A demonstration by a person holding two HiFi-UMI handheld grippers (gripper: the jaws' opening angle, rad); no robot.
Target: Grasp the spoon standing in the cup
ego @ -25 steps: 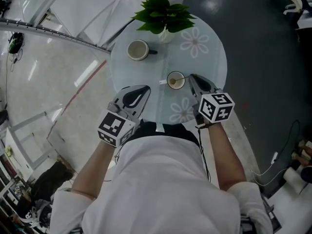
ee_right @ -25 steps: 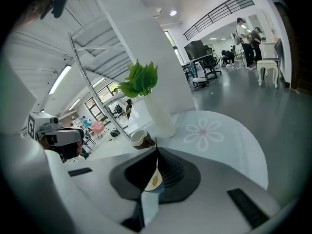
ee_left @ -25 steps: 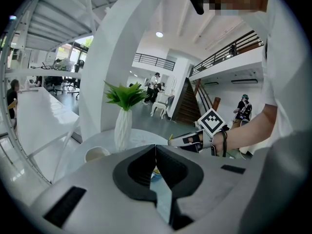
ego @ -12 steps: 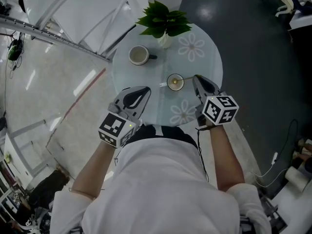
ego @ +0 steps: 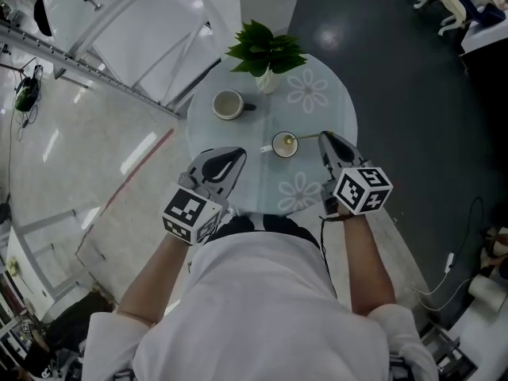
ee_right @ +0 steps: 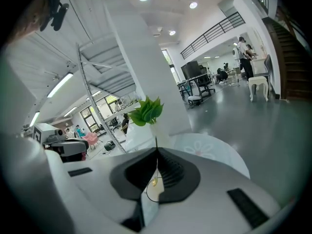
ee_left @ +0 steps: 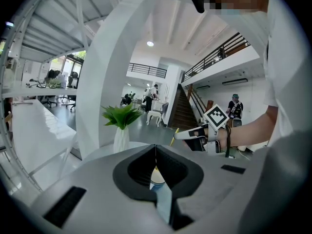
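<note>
Glass tabletop (ego: 337, 105), round, with pale flower prints, and most of it is bare. The cup (ego: 285, 144) sits roughly in the middle, a bit toward the person's side and well in from the rim all round. The spoon (ego: 306, 136) stands in it, its thin handle leaning out to the right.

The right gripper (ego: 325, 139) comes in over the table's near-right edge. Its jaws are pressed together tip to tip with nothing caught between them. Those tips sit just beside the end of the spoon handle, though whether they actually touch it isn't clear from above. In the right gripper view the cup and spoon bowl show only through the hollow behind the closed tips.

The left gripper (ego: 235, 159) hangs over the near-left rim, jaws likewise squeezed together and empty. It stays apart from the cup, with a strip of open glass between them.

Other stuff is out of the way. A mug (ego: 228, 104) sits on the left side near that edge, and a leafy plant (ego: 266, 48) in a white vase (ego: 267, 81) stands at the far rim. Both are well apart from the cup. The whole right half of the table beyond the right gripper is bare glass, with dark floor (ego: 421, 94) past the edge.
</note>
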